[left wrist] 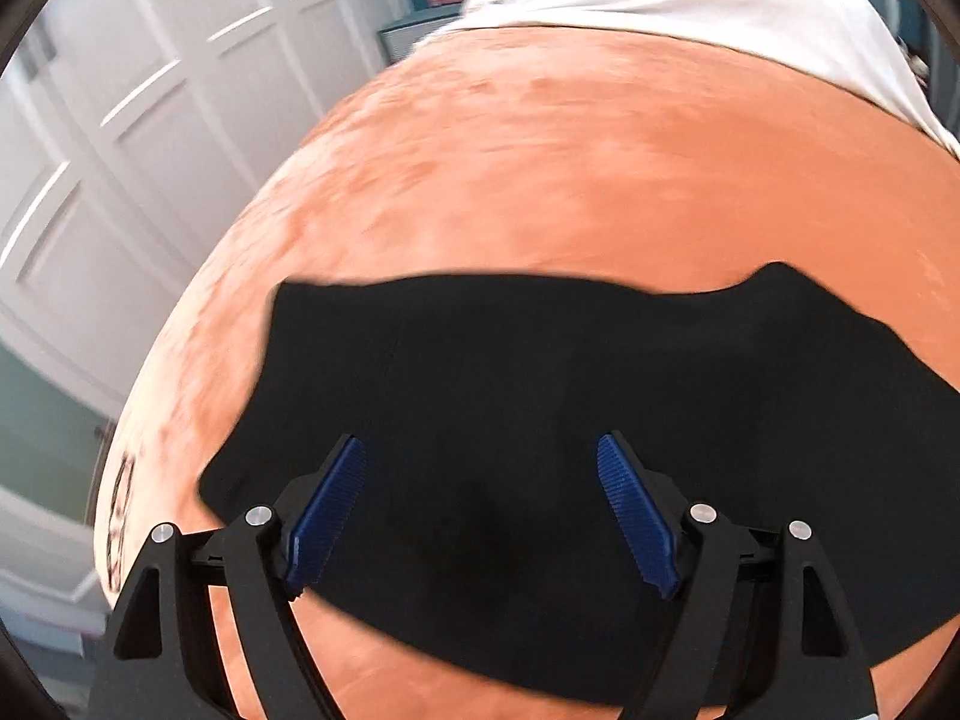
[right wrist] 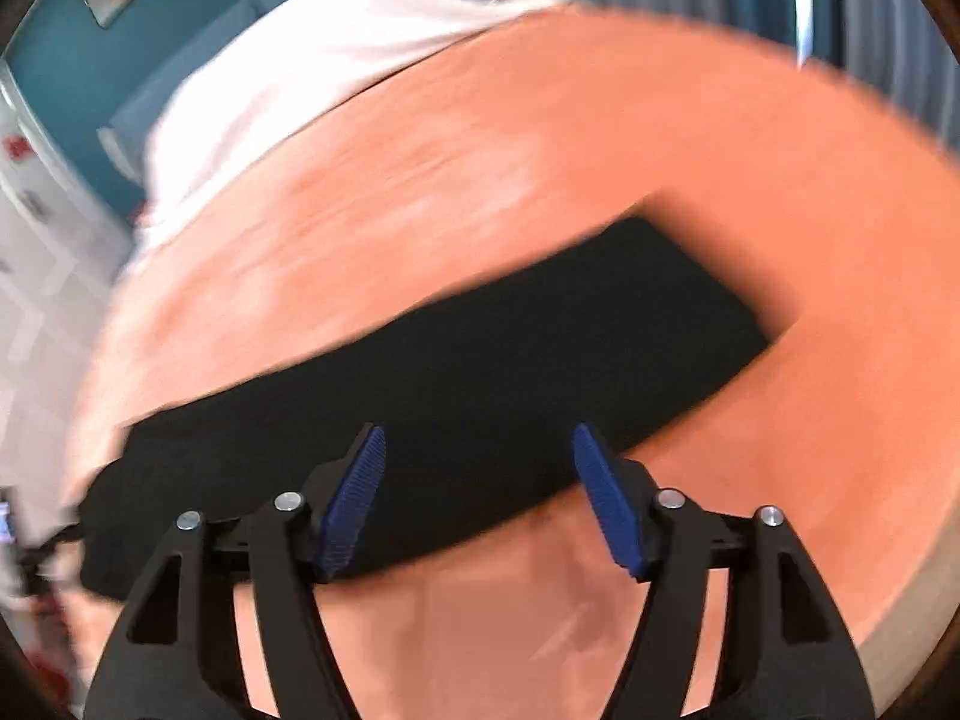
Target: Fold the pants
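Dark printed marks (left wrist: 120,516) noted at left edge of the orange plush blanket (left wrist: 570,180); too distorted and blurred to read. No other legible writing in either view.

Black fabric pants (left wrist: 540,420) lying flat on the orange blanket, spread wide across the lower half of the left wrist view, far edge uneven with a raised corner at right. Surface uniformly dark, no seams or labels discernible. In the right wrist view, pants (right wrist: 468,372) appearing as a long band running diagonally from lower left to upper right, squared end at upper right; view motion-blurred.

Left gripper (left wrist: 483,516) released, blue ribbed pads (left wrist: 327,516) spread wide apart above the pants, nothing between them. Right gripper (right wrist: 480,498) likewise released, pads (right wrist: 354,498) apart over the near edge of the pants, grasping nothing.

White sheet (left wrist: 690,0) beyond the blanket. White panelled doors (left wrist: 120,120) at left.
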### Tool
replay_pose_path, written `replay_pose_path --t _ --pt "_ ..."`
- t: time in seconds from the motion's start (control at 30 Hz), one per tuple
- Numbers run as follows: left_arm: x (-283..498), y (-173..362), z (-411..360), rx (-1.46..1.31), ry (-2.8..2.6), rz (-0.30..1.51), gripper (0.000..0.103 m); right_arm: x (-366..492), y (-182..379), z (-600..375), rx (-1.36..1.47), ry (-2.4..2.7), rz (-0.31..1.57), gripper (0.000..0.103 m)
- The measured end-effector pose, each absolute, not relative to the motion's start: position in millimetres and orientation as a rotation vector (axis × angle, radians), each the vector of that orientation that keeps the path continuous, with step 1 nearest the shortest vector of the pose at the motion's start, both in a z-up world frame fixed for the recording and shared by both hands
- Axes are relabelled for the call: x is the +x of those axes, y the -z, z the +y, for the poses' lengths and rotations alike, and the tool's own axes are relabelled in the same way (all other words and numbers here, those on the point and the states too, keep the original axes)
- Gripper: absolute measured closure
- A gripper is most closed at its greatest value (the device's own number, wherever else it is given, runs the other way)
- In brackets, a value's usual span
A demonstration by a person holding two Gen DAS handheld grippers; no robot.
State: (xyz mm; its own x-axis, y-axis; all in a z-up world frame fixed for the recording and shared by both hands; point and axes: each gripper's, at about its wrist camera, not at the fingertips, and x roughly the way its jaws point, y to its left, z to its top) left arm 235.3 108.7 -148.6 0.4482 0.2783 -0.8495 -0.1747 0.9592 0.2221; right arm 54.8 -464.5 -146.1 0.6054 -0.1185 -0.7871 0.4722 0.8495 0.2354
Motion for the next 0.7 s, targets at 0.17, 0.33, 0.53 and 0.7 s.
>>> replay_pose_path --t 0.17,0.33,0.53,0.7 --pt "263.0 170.2 63.1 0.207 -0.275 1.098 0.025 104.7 150.9 -532.3 0.295 0.418 0.923 0.039" --pt "262.3 174.7 39.1 0.210 -0.245 1.085 0.025 131.3 178.8 -547.3 0.151 0.350 1.031 0.098" --pt "259.8 179.3 28.2 0.274 -0.238 1.063 0.025 148.7 195.7 -595.4 0.158 0.503 1.036 0.103" --pt "248.1 183.8 50.8 0.237 -0.264 1.086 0.025 112.7 154.4 -565.0 0.264 0.502 0.850 0.102"
